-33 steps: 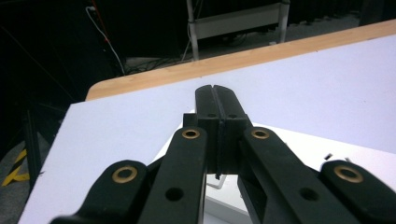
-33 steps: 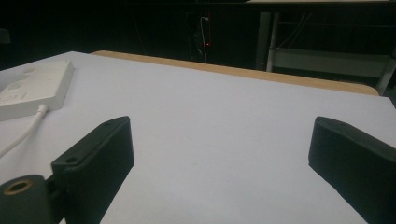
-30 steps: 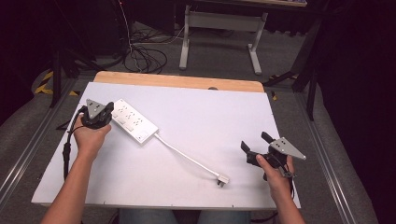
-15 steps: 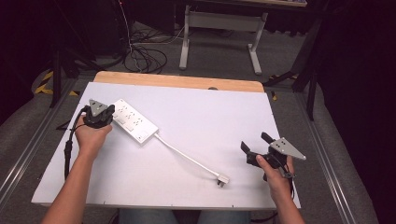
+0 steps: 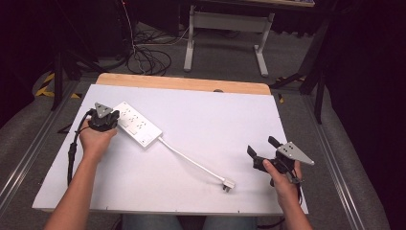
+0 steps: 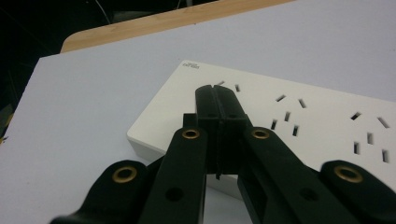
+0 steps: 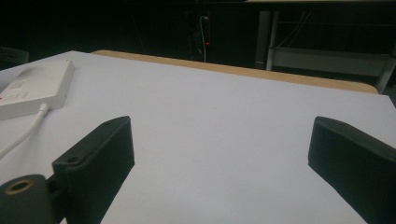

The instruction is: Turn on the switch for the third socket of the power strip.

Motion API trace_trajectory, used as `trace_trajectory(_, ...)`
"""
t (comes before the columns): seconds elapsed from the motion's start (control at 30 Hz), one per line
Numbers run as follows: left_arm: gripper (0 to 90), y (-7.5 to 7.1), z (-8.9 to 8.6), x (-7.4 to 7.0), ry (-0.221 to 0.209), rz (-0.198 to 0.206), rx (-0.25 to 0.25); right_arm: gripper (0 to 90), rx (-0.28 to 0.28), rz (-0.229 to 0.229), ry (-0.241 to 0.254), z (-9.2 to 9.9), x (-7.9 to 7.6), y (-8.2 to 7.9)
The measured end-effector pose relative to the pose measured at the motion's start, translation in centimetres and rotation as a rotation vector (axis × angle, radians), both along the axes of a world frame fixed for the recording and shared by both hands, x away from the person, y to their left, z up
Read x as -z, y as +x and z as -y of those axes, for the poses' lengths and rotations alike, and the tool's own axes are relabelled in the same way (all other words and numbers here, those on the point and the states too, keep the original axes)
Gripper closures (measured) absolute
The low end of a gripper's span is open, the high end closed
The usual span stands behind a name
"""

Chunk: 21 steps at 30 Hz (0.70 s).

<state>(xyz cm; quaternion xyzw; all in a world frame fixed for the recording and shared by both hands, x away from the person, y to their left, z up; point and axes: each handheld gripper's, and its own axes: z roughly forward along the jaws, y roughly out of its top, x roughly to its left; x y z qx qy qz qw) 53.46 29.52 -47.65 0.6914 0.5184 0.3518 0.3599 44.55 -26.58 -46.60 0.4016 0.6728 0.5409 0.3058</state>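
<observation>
The left gripper (image 5: 109, 118) sits at the near-left end of the white power strip (image 5: 138, 123), its jaws pressed flat together with nothing between them. In the left gripper view the closed tips (image 6: 217, 100) hang over the strip's (image 6: 299, 126) end, just short of the first pair of socket slots; I cannot tell whether they touch its top. The person's left hand (image 5: 95, 139) wraps the handle, and a black cable loops back along the forearm.

The right gripper (image 5: 263, 146) rests well apart, by the table's near-right edge, held in the right hand (image 5: 282, 175). Its jaws stand wide apart over bare white tabletop (image 7: 224, 121), holding nothing.

The strip lies diagonally on the left half of the white table (image 5: 225, 115). Its white cord (image 5: 189, 160) runs toward the near right and ends in a plug (image 5: 228, 185) lying loose on the surface, near the right gripper but not touching it.
</observation>
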Motion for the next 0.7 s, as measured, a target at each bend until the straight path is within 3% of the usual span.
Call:
trace_trajectory(0.5,89.8,0.6,-0.21,0.85,0.02,-0.045,-0.007,7.4,0.011,0.001,0.001,0.41,-0.09,-0.44)
trace_trajectory(0.7,89.8,0.68,-0.19,0.89,0.019,-0.041,-0.007,7.4,0.016,0.002,0.005,0.51,-0.07,-0.5)
